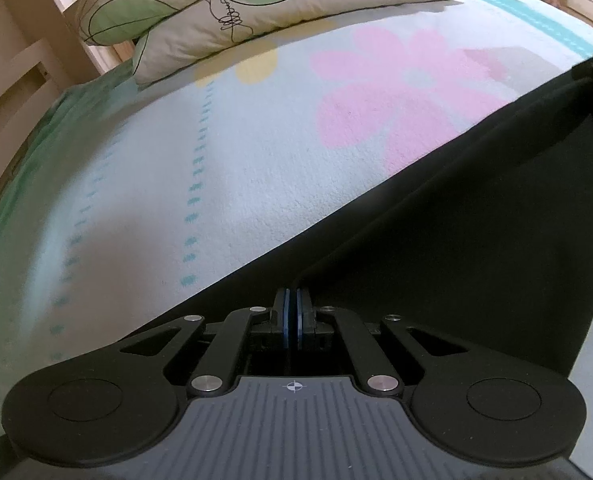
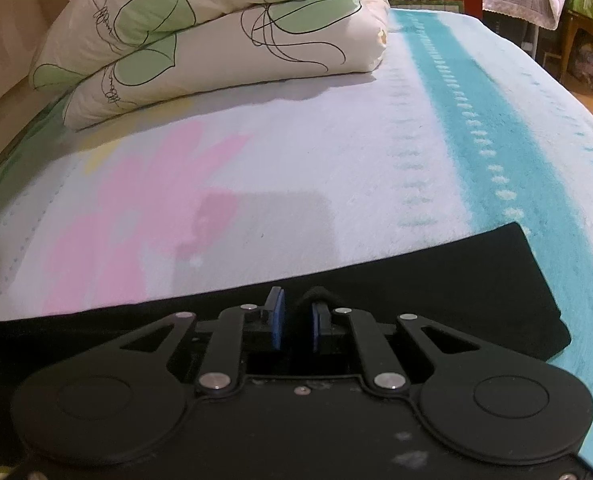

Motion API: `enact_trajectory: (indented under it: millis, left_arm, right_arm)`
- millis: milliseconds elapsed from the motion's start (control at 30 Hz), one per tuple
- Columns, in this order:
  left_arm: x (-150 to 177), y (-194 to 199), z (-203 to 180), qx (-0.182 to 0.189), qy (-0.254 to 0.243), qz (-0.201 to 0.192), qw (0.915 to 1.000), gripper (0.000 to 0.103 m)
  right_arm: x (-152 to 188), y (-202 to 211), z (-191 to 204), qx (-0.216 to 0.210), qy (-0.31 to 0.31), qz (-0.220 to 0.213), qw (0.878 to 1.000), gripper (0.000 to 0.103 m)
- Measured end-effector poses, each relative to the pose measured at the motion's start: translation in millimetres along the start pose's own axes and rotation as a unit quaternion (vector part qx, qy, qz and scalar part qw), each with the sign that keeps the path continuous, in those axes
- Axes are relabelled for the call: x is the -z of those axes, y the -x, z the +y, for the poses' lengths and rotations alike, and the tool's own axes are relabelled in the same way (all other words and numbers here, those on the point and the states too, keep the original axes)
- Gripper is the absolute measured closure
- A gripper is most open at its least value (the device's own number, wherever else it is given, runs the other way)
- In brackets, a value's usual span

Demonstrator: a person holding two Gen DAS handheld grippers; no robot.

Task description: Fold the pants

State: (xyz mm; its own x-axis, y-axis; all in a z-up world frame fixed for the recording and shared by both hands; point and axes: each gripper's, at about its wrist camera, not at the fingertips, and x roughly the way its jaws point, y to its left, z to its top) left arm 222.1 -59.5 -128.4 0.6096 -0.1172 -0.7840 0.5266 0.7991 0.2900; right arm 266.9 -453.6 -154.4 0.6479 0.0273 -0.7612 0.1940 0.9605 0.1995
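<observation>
The black pants point(image 1: 476, 240) lie on the bed blanket point(image 1: 216, 160). In the left wrist view my left gripper point(image 1: 292, 300) is shut on a fold of the black fabric, which stretches taut up to the right edge. In the right wrist view the pants point(image 2: 456, 280) run as a flat band across the blanket point(image 2: 296, 160), their end at the right. My right gripper point(image 2: 298, 308) has its blue pads a little apart, with a small bunch of black fabric over the right pad.
A folded cream quilt with green leaves point(image 1: 236, 4) point(image 2: 216, 32) lies at the far end of the bed. A wooden headboard or wall point(image 1: 8, 60) is on the left. Furniture point(image 2: 556, 0) stands beyond the bed's right edge.
</observation>
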Motion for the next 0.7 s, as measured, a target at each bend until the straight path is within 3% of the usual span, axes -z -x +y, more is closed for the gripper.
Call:
enact_trajectory:
  millis: [167, 300, 400, 500, 700]
  left_arm:
    - [-0.6, -2.3, -1.3, -0.002, -0.007, 0.002, 1.0, 0.099]
    - [-0.2, -2.3, -2.5, -0.001, -0.013, 0.002, 0.9999, 0.099]
    - [-0.6, -3.1, -2.3, -0.001, -0.012, 0.004, 0.9999, 0.099]
    - [0.0, -3.0, -3.8, -0.003, -0.016, 0.003, 0.9999, 0.099]
    - [-0.3, -4.0, -5.7, -0.007, -0.018, 0.005, 0.9998, 0.099]
  right_arm:
    - [-8.5, 0.4, -27.9, -0.07, -0.083, 0.064, 0.992, 0.077]
    - [-4.9, 30.5, -46.8, -0.1, -0.122, 0.06, 0.986, 0.073]
    - [6.9, 61.7, -52.8, -0.075, -0.115, 0.029, 0.99, 0.065]
    - [25.9, 83.8, -59.1, -0.033, -0.108, 0.005, 0.994, 0.065]
    - [59.7, 90.0, -66.6, 0.042, -0.095, -0.01, 0.995, 0.062]
